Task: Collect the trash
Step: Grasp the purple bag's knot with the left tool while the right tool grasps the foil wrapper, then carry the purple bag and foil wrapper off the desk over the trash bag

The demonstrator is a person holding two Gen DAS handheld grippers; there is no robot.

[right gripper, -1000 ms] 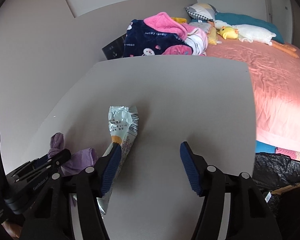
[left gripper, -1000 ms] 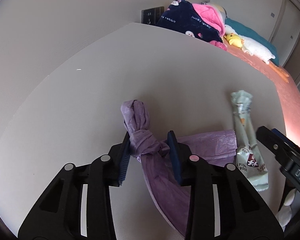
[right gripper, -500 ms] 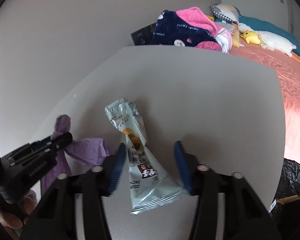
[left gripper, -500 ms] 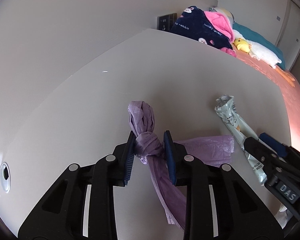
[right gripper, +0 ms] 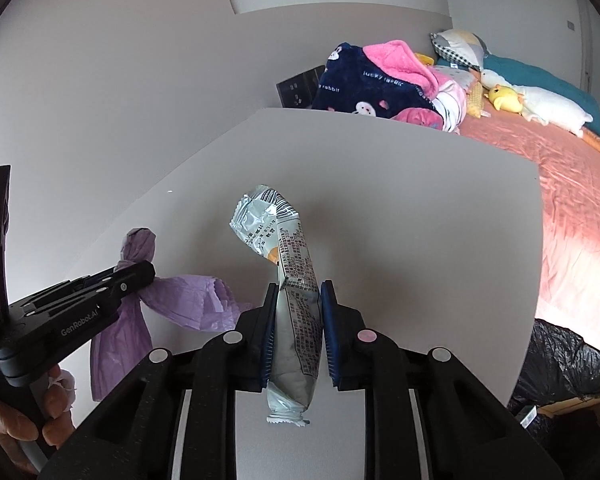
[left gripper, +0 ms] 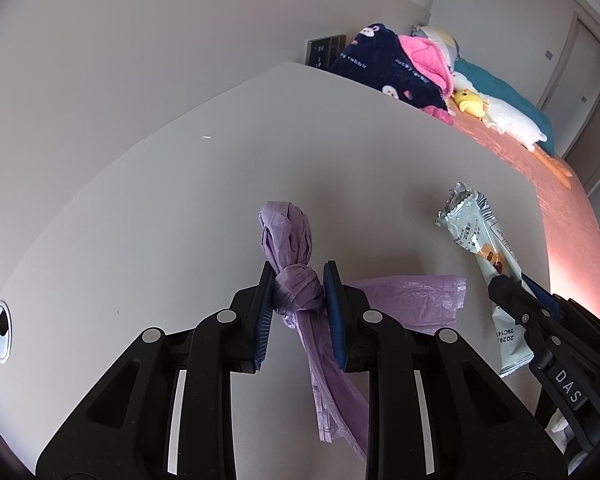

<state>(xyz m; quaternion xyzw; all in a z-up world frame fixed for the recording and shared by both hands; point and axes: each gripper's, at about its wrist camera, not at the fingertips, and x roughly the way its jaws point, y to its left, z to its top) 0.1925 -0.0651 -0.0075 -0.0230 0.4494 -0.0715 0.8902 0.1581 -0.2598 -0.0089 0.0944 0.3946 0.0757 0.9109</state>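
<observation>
Purple, crinkled plastic fills the middle of the left wrist view: a thin purple bag (left gripper: 296,296) twisted into a knot, and the left gripper (left gripper: 298,300) is clenched on that knot, its ribbed blue pads pressing both sides after its jaws have just been closing. One crumpled end of the bag stands up past the knot, a flat sheet spreads to the right, and a long tail hangs toward the near edge. All of this sits over a smooth pale grey table (left gripper: 180,208). To the right lies a glossy silver-green snack wrapper (left gripper: 472,236) with a serrated end and small printed text too fine to read. The right gripper (left gripper: 512,292) is clamped on it, its black body lettered "DAS". Far off, a navy blanket (left gripper: 372,68) reads "lucky rabbit".

From the right wrist view, the right gripper (right gripper: 298,312) grasps the snack wrapper (right gripper: 296,292) at mid-length, its jaws having just been closing on it; the crumpled upper end shows a barcode and the crimped lower end hangs near. To the left, the left gripper (right gripper: 140,276), marked "GenRobot.AI", pinches the purple bag (right gripper: 188,300). A hand (right gripper: 32,416) holds its handle. At far right lies a pink bed (right gripper: 572,208).
</observation>
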